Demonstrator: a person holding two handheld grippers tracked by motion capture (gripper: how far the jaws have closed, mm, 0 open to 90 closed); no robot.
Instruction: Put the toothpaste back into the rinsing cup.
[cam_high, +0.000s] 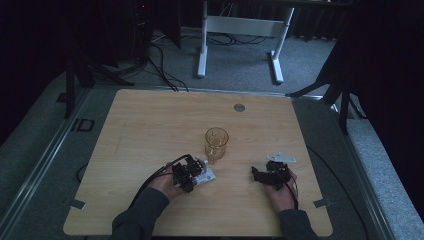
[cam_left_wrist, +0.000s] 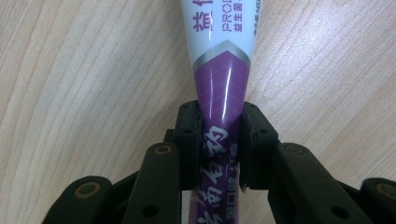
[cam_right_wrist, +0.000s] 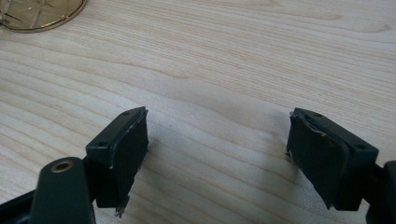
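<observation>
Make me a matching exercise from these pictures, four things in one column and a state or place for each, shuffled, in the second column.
Column one:
1. purple and white plastic tube
2. amber ribbed drinking glass
3. left gripper
4. right gripper

Column two:
A. jaws spread apart over bare wood
B. stands upright near the middle of the light wooden table
C. jaws closed on something
D. pinched between two black jaws, lying low over the wood

Pairs: 1-D, 2-B, 3-C, 4-A
</observation>
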